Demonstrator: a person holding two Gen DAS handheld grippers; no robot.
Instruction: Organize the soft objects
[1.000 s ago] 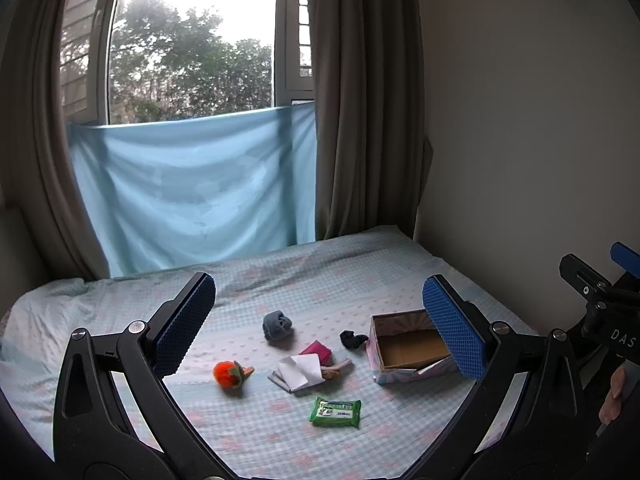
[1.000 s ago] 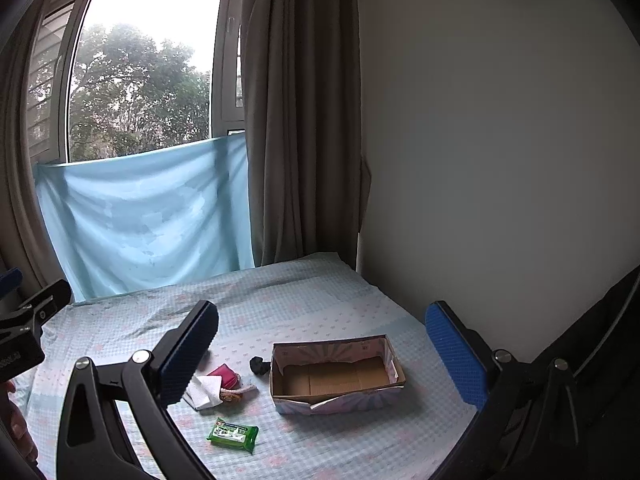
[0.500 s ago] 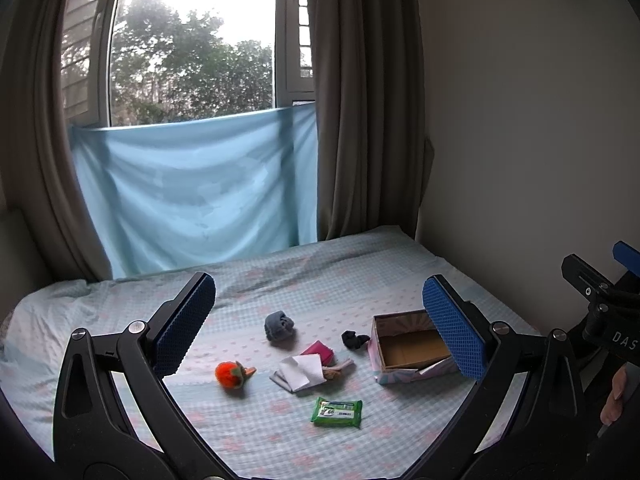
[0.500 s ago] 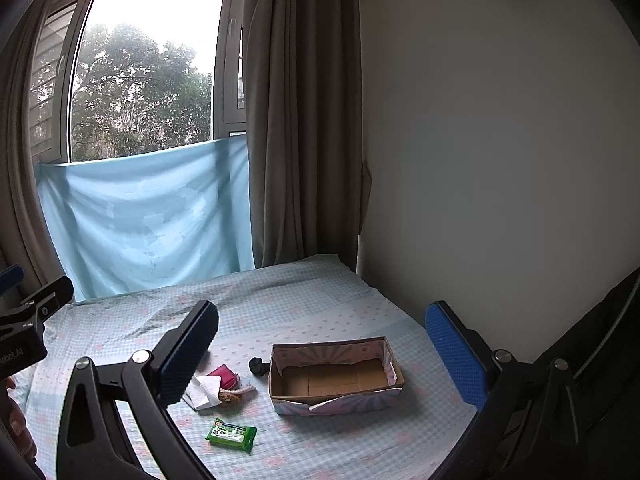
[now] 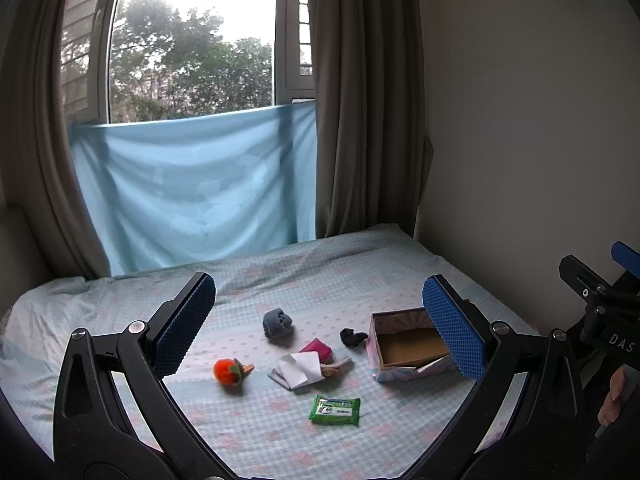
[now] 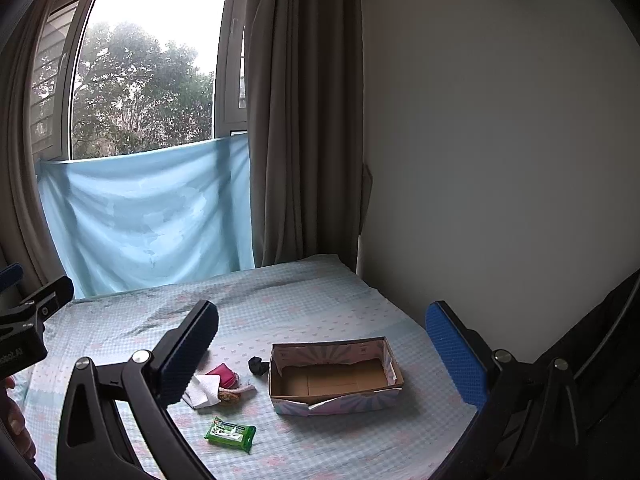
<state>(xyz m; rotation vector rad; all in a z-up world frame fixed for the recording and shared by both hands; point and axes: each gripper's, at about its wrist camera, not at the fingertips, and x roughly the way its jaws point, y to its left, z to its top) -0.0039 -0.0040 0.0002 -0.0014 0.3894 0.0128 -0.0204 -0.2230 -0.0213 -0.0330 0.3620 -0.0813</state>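
Small items lie on the bed: a rolled grey sock (image 5: 277,323), a black sock (image 5: 352,337) (image 6: 258,365), an orange plush toy (image 5: 229,371), a pink pouch (image 5: 319,349) (image 6: 222,374), white folded cloth (image 5: 298,370) (image 6: 203,390), a small doll (image 5: 334,367) (image 6: 232,394) and a green wipes pack (image 5: 335,410) (image 6: 230,434). An empty cardboard box (image 5: 408,346) (image 6: 334,376) stands right of them. My left gripper (image 5: 318,330) is open, high above the items. My right gripper (image 6: 320,350) is open, above the box.
The bed (image 5: 280,276) has a light blue checked sheet. A blue cloth (image 5: 192,196) hangs under the window between brown curtains (image 5: 360,100). A white wall (image 6: 500,140) borders the bed on the right. The right gripper's body shows at the left wrist view's right edge (image 5: 600,300).
Both views have shifted very slightly; the items sit a touch further right. Nothing was picked up or moved.
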